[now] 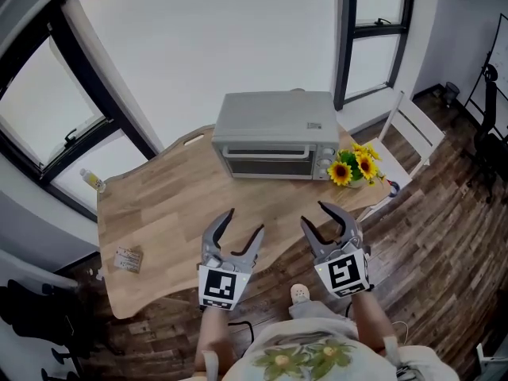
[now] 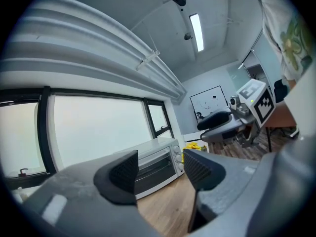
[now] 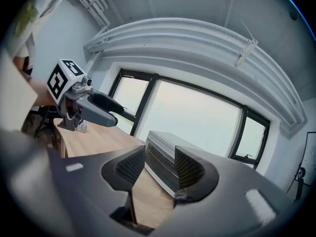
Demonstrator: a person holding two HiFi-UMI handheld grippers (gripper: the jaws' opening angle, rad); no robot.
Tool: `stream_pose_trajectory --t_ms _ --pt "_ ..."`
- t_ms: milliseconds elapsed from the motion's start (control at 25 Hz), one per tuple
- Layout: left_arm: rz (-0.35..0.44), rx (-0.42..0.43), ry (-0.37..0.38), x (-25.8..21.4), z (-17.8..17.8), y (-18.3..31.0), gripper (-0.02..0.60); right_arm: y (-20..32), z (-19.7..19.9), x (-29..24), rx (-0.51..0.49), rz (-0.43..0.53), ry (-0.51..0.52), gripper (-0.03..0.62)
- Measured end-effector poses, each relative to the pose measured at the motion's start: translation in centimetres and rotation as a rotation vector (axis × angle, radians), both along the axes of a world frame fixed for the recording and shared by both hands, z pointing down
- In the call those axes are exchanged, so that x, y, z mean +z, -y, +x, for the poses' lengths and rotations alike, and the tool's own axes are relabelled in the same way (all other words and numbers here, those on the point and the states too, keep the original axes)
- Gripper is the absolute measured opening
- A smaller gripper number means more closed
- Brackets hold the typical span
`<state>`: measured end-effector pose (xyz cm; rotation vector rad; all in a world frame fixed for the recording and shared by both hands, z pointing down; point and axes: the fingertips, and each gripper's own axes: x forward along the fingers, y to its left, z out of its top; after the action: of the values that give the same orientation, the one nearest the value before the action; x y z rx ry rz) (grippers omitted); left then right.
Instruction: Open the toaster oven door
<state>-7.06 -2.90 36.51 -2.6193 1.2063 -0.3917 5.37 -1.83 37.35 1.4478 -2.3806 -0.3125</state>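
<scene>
Just parked at the pale wooden table's (image 1: 159, 201) near edge, grey left gripper (image 1: 245, 221) and right gripper (image 1: 317, 215) both spread empty, aimed at the closed boxy silver toaster oven (image 1: 276, 129) opposite, presumably lining up its door.

A light wooden table with rounded edges (image 1: 167, 205) carries a silver-grey box-shaped toaster oven (image 1: 274, 133) at its far side, door shut. Just right of it stands a bunch of yellow sunflowers (image 1: 353, 167). A small flat printed packet (image 1: 128, 259) lies near the left corner.
</scene>
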Motion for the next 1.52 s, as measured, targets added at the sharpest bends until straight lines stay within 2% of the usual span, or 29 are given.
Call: stream_pose_trajectory --t_ms 520,800,960,1360,1520 --pt "-0.037 -0.006 0.084 2.3 1.6 7.5 0.287 7.6 1.4 2.1 -0.058 -0.065 -0.016 0.175" --pt "-0.057 -0.034 0.186 5.4 0.8 11.8 0.287 11.3 2.3 3.7 -0.094 -0.095 -0.059 0.175" --pt "-0.063 -0.021 0.258 6.4 0.2 13.6 0.287 13.0 1.8 4.4 -0.118 -0.109 -0.091 0.176" --pt "-0.132 0.012 0.294 9.7 -0.5 18.6 0.287 17.4 0.4 6.8 -0.126 -0.158 -0.169 0.179" --pt "-0.121 0.028 0.341 10.3 -0.5 20.9 0.287 18.9 0.5 8.0 -0.124 -0.185 -0.203 0.179"
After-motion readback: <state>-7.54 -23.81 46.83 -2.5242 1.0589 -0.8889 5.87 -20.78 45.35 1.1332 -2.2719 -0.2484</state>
